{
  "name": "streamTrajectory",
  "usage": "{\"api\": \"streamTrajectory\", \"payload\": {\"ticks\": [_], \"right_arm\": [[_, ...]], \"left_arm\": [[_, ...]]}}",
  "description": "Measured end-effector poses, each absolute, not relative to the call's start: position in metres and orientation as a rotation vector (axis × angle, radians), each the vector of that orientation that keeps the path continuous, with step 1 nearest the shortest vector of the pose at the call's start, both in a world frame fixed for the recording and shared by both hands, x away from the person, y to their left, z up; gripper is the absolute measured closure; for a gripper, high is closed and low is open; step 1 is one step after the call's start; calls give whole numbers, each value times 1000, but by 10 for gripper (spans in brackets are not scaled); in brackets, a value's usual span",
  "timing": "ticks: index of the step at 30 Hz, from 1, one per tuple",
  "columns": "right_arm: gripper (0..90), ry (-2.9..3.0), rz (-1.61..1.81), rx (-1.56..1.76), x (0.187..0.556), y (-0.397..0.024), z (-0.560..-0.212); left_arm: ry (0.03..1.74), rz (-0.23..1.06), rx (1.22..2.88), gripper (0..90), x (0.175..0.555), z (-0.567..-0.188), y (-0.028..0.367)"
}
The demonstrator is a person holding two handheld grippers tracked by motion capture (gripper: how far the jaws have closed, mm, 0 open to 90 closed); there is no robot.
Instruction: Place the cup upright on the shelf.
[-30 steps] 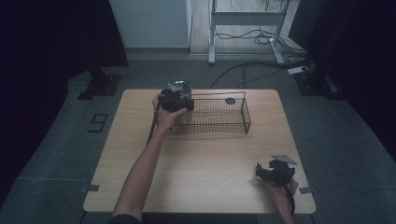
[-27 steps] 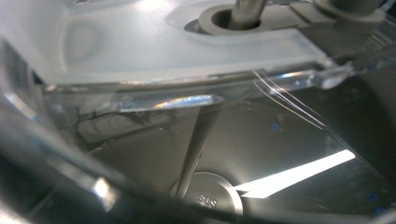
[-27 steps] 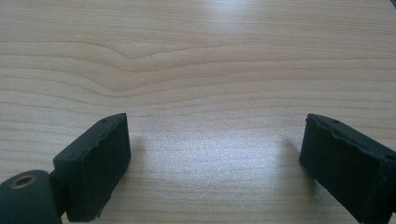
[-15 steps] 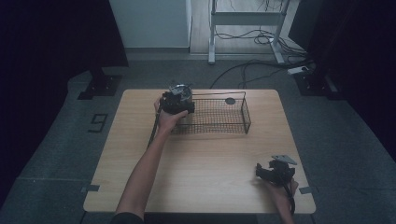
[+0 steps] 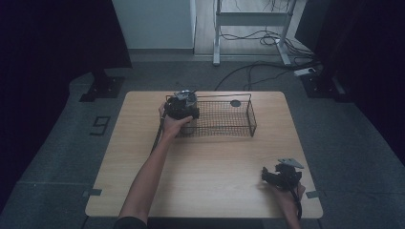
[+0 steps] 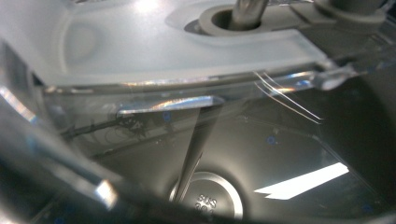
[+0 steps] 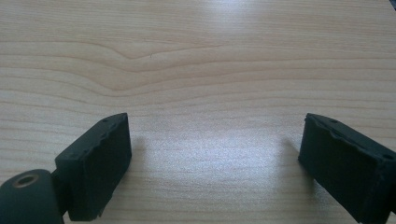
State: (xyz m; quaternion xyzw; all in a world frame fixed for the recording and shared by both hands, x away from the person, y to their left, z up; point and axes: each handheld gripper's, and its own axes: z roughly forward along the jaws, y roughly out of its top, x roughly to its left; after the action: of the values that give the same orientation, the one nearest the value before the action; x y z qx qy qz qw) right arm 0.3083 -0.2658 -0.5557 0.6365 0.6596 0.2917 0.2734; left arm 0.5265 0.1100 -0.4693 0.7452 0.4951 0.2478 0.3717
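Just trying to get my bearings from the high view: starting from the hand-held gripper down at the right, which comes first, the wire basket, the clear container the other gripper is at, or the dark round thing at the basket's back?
From the right hand-held gripper:
1. Wire basket, its right end, up the table.
2. Dark round thing, basket's far side.
3. Clear container, basket's left end.

Stamped letters "SUS" show on the round metal disc [image 6: 212, 198] at the bottom of the clear container [image 6: 187, 116], with digits beneath cut off. On the floor left of the table [image 5: 205, 186], a tape figure [image 5: 100, 125] reads like "9".
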Motion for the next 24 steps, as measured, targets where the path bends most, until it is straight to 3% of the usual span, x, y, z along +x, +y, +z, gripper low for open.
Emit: {"api": "streamTrajectory", "payload": {"ticks": [15, 24], "right_arm": [[92, 1774, 785, 1711, 308, -266, -556], [92, 1773, 785, 1714, 308, -266, -556]], "left_arm": [[1236, 658, 1897, 40, 517, -479, 112], [1222, 709, 1875, 0, 510, -466, 109]]}}
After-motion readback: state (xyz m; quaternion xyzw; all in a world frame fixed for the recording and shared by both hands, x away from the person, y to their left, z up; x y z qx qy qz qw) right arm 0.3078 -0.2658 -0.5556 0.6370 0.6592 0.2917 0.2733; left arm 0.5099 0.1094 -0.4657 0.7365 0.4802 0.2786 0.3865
